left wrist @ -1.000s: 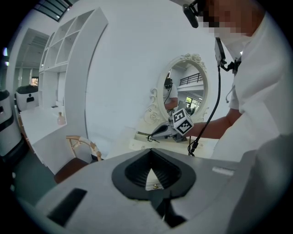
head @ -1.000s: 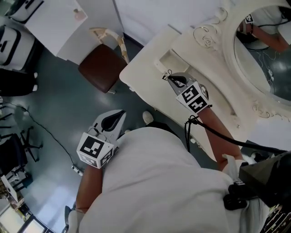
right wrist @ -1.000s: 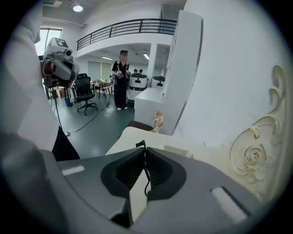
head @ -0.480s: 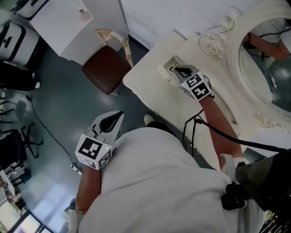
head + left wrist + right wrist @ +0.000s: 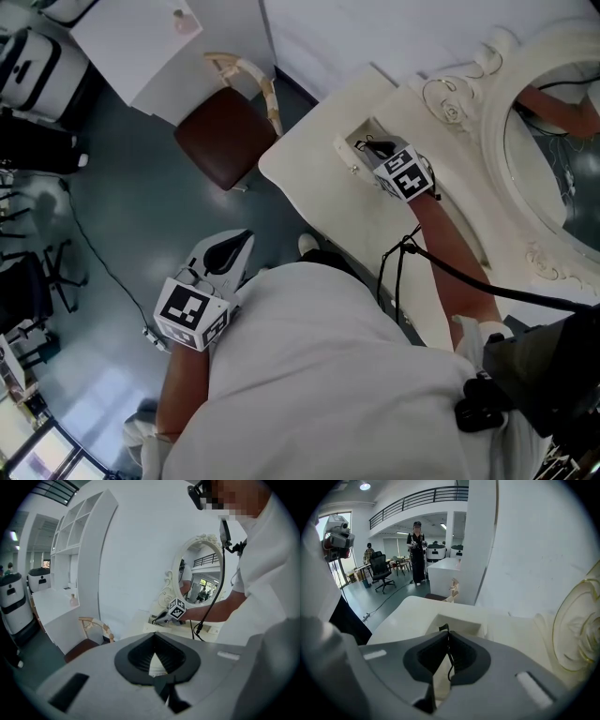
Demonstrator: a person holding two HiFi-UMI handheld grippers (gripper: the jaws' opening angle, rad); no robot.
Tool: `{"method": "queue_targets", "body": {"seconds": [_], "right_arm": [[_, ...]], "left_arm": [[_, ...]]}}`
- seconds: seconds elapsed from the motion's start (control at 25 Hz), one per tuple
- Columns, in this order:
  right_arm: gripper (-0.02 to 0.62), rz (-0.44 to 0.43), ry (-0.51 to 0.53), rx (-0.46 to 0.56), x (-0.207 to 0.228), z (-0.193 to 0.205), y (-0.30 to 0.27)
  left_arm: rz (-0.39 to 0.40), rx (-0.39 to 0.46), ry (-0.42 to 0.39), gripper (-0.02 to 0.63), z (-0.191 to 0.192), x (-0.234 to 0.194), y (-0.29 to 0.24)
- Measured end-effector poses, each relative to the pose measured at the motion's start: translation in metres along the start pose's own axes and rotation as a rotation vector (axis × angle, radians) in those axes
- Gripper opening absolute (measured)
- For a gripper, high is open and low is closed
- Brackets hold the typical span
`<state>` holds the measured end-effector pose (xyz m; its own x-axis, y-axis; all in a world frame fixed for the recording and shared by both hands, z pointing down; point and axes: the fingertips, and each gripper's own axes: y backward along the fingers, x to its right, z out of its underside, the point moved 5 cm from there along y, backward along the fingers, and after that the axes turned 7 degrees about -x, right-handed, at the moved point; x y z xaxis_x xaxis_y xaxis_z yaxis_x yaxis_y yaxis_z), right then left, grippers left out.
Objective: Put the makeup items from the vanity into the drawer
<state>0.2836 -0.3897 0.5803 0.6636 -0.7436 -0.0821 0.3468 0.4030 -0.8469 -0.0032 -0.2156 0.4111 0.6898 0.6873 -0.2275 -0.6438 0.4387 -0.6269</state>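
Now the right gripper point(image 5: 371, 147) is over the vanity point(image 5: 300, 183), right by the open drawer point(image 5: 461, 620). Its jaws are squeezed together on a thin black item point(image 5: 444, 628). The item has a small hook at the top, and that hook pokes out past the jaw tips, just above the drawer. I cannot tell what kind of makeup thing it is.

The left gripper point(image 5: 240, 244) hangs low by the person's side, far from the vanity. Its jaws are closed and hold nothing.

The next step looks like letting the item go into the drawer. A few things could go wrong here.

- The item is very thin, so it could slip out too soon. Then it could land on the vanity top or fall to the floor.
- The drawer sits near the vanity edge. If the jaws open a bit too far to one side, the item could miss it.
- The hook could catch on a jaw and not drop.
- The gripper could bump the drawer wall if it goes down too fast.
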Motion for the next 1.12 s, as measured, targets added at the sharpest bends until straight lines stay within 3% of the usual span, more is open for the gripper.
{"method": "queue_targets", "body": {"seconds": [1.12], "right_arm": [[0.021,-0.025,0.063,-0.139,-0.005,0.006,-0.029]], "left_arm": [[-0.010,0.001,0.024,0.003,0.006,-0.004,0.007]]}}
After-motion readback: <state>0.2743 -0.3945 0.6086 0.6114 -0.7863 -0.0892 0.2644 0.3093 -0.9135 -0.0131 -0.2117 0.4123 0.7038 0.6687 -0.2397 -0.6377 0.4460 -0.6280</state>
